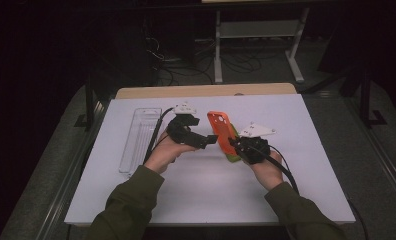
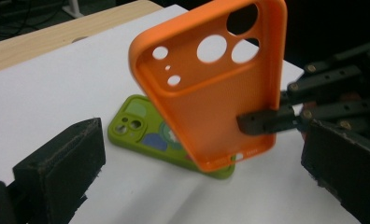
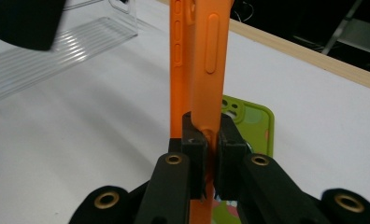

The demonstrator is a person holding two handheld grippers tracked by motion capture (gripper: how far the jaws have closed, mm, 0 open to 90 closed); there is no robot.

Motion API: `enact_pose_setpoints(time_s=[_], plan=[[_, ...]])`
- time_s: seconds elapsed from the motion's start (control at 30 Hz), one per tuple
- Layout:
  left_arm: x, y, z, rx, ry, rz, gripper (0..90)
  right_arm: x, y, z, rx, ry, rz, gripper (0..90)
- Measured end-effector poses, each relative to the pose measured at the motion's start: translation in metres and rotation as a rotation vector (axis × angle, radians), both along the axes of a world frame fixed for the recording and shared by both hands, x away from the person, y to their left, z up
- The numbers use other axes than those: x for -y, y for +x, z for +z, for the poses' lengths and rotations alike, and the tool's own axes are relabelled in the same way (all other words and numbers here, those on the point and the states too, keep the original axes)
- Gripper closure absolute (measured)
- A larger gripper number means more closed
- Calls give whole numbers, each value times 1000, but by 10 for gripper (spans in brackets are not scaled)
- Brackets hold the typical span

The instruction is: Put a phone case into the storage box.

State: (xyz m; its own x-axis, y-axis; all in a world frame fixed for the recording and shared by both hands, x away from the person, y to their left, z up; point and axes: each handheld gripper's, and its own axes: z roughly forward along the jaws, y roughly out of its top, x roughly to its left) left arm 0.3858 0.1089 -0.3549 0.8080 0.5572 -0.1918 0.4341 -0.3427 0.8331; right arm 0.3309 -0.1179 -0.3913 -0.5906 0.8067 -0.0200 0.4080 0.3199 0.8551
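Observation:
An orange phone case (image 1: 220, 128) stands tilted on its end over a green phone case (image 1: 232, 155) that lies flat on the white table. My right gripper (image 1: 234, 143) is shut on the orange case's side wall (image 3: 210, 93), low down near its bottom end. In the left gripper view the orange case (image 2: 216, 88) shows its inner face with camera cut-outs, and the green case (image 2: 145, 133) lies behind it. My left gripper (image 1: 213, 139) is open, its jaws wide apart, a short way left of the orange case and not touching it.
A clear plastic tray (image 1: 139, 137) lies at the left of the white table top (image 1: 196, 195). A wooden strip (image 1: 206, 90) borders the far edge. Beyond it are dark floor, cables and a white desk frame (image 1: 256, 45).

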Motion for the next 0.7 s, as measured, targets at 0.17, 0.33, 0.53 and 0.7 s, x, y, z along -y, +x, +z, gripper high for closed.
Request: enact_pose_setpoints(time_s=[0.17,0.33,0.53,0.7], plan=[[9,3,0,14,-23,-10,0,-5,-2,1,-7,7,10,835],[15,5,-3,19,-30,2,0,-11,-4,0,-7,10,21,835],[22,6,-6,8,-59,36,0,-17,-6,-1,-12,9,30,835],[25,6,-6,4,-69,61,0,-17,-6,-1,-14,14,24,835]])
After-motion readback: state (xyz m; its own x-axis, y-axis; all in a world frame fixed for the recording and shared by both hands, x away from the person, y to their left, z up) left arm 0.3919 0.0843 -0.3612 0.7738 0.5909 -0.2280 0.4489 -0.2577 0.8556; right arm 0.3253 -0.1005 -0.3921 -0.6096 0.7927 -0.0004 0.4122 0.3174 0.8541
